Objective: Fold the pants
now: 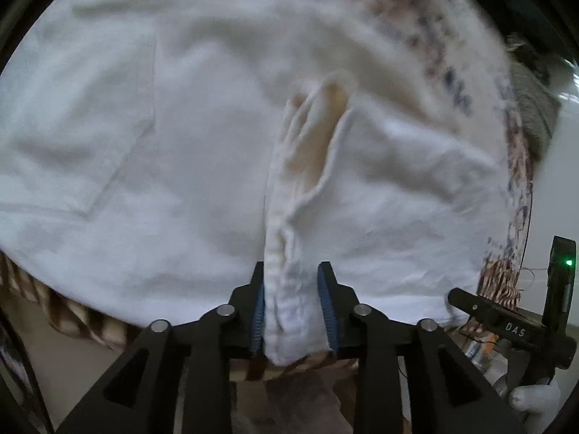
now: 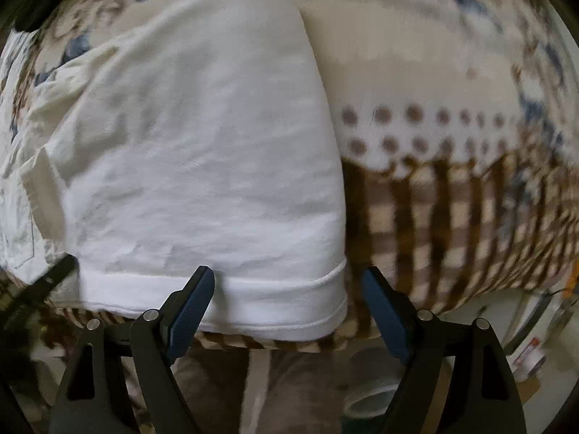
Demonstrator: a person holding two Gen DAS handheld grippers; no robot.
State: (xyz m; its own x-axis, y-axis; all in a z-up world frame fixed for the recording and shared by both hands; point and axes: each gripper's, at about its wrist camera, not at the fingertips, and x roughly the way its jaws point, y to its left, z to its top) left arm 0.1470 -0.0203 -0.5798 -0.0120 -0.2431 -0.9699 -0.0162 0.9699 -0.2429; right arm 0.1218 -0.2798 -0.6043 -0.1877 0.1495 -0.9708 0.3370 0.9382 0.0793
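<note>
Spreading across most of both frames, the white pants (image 1: 181, 152) lie on a patterned cloth (image 2: 434, 199) with brown stripes, dots and blue flowers. In my left wrist view the pants fill the frame from the left edge to the right, and a raised ridge of their fabric runs from the centre down to the bottom middle. My left tongs (image 1: 292, 307) are closed on that ridge, the bunched white cloth pinched between the two blue pads. At the lower right of that frame I see part of my right tongs, with a small green light.

In my right wrist view the pants (image 2: 202, 152) cover the left and centre, their hem at the lower middle. My right tongs (image 2: 289, 311) stand wide open, holding nothing, with the hem corner between the fingers.
</note>
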